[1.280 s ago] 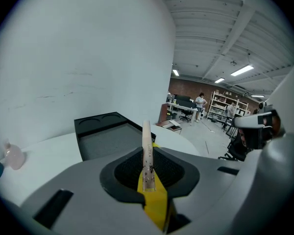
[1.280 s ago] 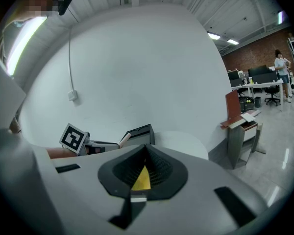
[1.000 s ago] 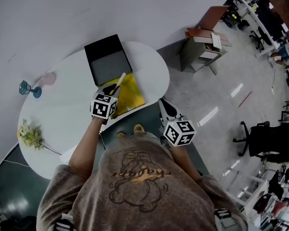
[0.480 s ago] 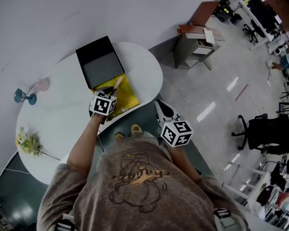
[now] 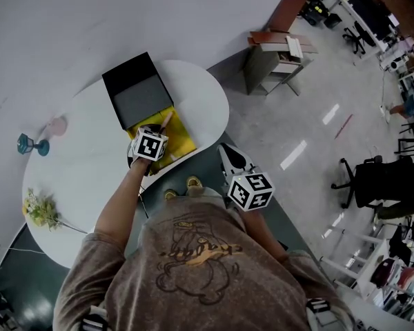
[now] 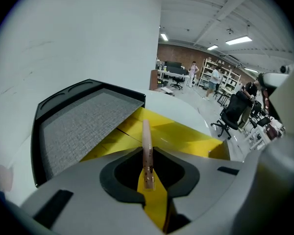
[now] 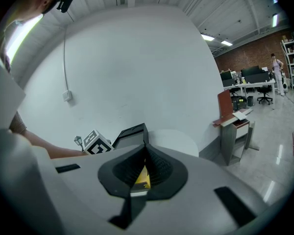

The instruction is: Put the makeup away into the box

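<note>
The left gripper [image 5: 158,132] is clamped on a thin pink stick [image 6: 146,148]. Its jaws are nearly together, pinching the stick's speckled near end so that the rest juts straight out ahead of them. Compared with a second ago, this gripper has come lower and tipped more steeply down over the table [image 5: 193,88]. The stick now hangs closer above the yellow box [image 6: 186,136] than it did. The grip itself has not changed. The stick's far end lies over the box's floor, just beside the edge of the black tray [image 6: 37,131] with the grey lining, which sits against the box's far side. Whether the tip touches the yellow floor cannot be told. The right gripper [image 7: 145,153] has kept its place off the table's near edge, above the floor. Its ribbed pads meet with nothing between them, and it points toward the box from well apart. At the table's far left end lie a sprig of flowers [image 5: 40,211] and a small teal stand [image 5: 27,145].
</note>
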The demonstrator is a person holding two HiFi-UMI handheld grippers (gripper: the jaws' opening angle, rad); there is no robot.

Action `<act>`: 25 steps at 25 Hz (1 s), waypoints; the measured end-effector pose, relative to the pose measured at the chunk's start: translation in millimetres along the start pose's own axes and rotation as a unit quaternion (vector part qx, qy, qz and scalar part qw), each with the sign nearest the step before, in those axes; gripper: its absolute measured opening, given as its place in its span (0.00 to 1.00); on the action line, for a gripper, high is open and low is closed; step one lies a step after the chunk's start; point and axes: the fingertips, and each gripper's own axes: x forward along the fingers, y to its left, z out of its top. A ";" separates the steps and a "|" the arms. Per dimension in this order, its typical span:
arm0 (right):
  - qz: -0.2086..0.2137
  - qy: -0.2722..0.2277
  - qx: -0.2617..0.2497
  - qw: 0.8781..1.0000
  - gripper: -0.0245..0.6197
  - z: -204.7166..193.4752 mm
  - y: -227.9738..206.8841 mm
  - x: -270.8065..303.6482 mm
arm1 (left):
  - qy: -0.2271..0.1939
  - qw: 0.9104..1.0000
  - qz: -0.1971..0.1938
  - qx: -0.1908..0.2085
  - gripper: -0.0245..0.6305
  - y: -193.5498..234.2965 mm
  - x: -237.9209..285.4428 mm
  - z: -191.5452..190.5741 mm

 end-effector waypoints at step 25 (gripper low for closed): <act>-0.010 0.002 0.015 1.000 0.04 -6.5 -8.9 1.0 | 0.015 1.000 0.013 0.018 0.16 7.0 17.3 0.5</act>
